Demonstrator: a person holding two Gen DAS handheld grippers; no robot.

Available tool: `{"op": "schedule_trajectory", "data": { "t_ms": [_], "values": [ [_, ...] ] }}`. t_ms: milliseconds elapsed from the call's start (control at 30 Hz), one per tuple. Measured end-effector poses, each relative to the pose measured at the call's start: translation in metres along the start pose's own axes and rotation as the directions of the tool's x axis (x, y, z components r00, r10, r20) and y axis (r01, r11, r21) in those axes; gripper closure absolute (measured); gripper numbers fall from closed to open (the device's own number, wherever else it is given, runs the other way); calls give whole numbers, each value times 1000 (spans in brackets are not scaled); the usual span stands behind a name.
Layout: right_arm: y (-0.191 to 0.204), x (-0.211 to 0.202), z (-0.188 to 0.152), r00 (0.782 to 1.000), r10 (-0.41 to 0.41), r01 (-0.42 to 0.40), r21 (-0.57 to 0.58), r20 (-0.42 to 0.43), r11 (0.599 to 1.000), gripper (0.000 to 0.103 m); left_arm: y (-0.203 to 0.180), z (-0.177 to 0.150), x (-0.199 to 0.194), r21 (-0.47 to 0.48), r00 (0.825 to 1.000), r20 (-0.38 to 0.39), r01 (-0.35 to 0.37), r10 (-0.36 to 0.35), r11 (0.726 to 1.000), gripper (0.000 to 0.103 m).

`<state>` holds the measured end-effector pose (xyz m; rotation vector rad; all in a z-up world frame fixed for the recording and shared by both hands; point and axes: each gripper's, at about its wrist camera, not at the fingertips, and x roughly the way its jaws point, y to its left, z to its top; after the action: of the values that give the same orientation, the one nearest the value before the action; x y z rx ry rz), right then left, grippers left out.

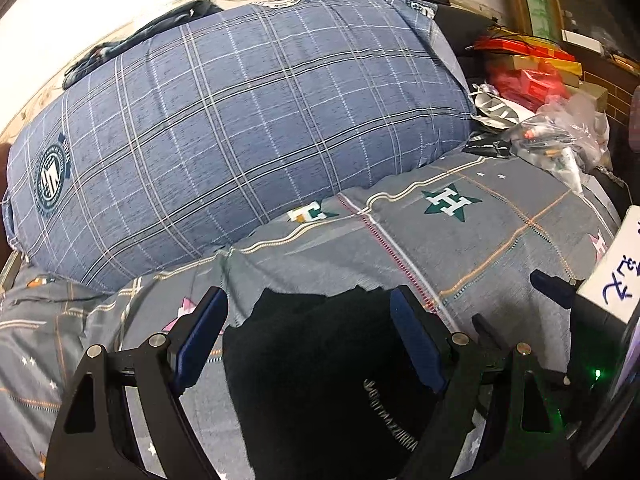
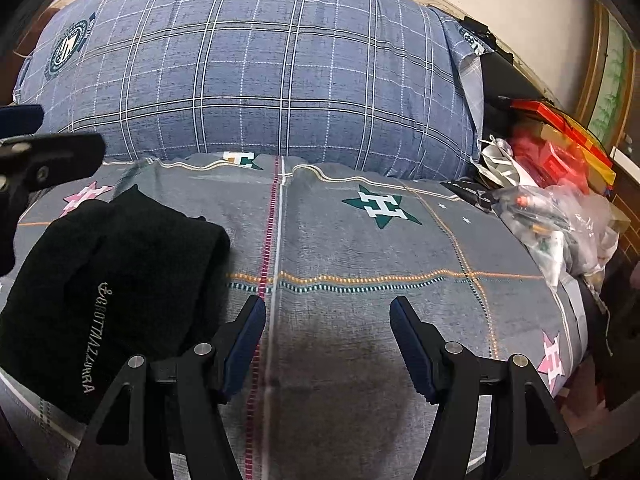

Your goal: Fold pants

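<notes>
The black pants (image 1: 320, 380) run off the bottom edge; bagged items (image 2: 560, 216) are too blurred to identify.

A home bedroom: a bed with a grey star-print cover (image 2: 360, 248), blue plaid duvet (image 1: 240, 128), bedside clutter (image 1: 540, 92).

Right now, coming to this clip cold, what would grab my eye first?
The big blue plaid pillow fills the back of the bed, resting on the grey star-print sheet. In front lie the black pants, bundled, with white lettering; the open left gripper sits over them, while the open right gripper is beside them over bare sheet. To the right, a heap of red packages and plastic bags crowds the bed's edge.
</notes>
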<state>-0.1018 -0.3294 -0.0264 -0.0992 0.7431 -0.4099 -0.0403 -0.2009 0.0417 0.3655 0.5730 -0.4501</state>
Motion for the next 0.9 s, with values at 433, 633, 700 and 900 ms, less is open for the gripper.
{"op": "schedule_trajectory", "data": {
  "t_ms": [433, 633, 700, 900],
  "values": [
    [4, -3, 1, 1000, 17, -17, -14, 16, 1000, 37, -3, 9, 5, -5, 1000, 8, 10, -10, 1000, 19],
    [9, -6, 1, 998, 51, -50, -38, 27, 998, 35, -3, 11, 8, -7, 1000, 16, 16, -16, 1000, 18],
    [12, -6, 0, 997, 69, -67, -46, 26, 997, 31, -3, 11, 9, -4, 1000, 17, 14, -14, 1000, 18],
    [21, -7, -3, 993, 116, -113, -85, 33, 990, 27, 0, 12, 12, -3, 1000, 19, 13, -13, 1000, 19]
  ]
}}
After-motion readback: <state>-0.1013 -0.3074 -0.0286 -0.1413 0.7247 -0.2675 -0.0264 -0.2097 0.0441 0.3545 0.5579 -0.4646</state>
